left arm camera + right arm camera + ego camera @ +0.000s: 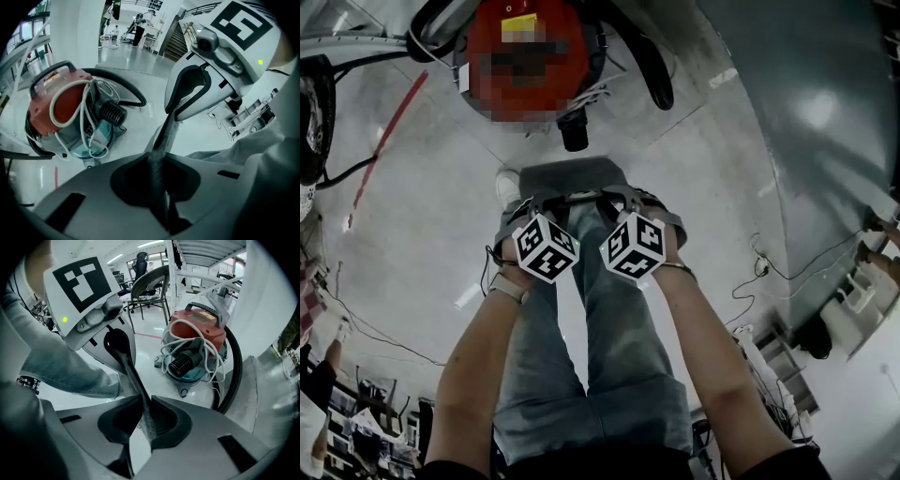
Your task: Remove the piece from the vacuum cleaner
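Apparently already detached, the flat grey piece (pixel 572 178) is clamped by the fingers of the left gripper (pixel 157 161) and right gripper (pixel 144 411), shared for steadiness, well clear of the red vacuum cleaner (pixel 199 329).

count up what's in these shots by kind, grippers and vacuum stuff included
grippers: 2 (left gripper, right gripper)
grey piece, clamped by both grippers: 1
vacuum cleaner: 1
black hose: 1
total: 5
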A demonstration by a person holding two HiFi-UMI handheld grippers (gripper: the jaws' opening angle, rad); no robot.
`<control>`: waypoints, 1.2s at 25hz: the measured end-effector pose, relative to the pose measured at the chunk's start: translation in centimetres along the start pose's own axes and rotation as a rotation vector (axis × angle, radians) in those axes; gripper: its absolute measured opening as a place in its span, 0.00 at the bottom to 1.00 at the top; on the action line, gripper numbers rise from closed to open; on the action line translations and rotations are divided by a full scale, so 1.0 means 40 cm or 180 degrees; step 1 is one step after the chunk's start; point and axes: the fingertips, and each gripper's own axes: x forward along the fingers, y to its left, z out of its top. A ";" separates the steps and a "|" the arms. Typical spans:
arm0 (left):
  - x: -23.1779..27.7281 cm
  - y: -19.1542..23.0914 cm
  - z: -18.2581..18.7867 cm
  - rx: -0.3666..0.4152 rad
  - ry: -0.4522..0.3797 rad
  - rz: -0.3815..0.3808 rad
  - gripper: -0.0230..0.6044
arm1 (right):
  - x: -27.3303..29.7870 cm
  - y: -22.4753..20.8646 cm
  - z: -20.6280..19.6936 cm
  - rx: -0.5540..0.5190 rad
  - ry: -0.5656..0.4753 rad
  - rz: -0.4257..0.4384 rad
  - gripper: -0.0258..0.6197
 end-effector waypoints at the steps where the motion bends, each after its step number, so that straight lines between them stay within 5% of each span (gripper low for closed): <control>1: -0.019 0.003 0.006 0.0024 -0.0004 0.0017 0.11 | -0.015 0.000 0.012 -0.0001 -0.0017 -0.0008 0.17; 30: -0.800 0.050 0.285 0.0556 -0.0358 0.0722 0.11 | -0.702 0.014 0.476 -0.0140 -0.0638 -0.0719 0.16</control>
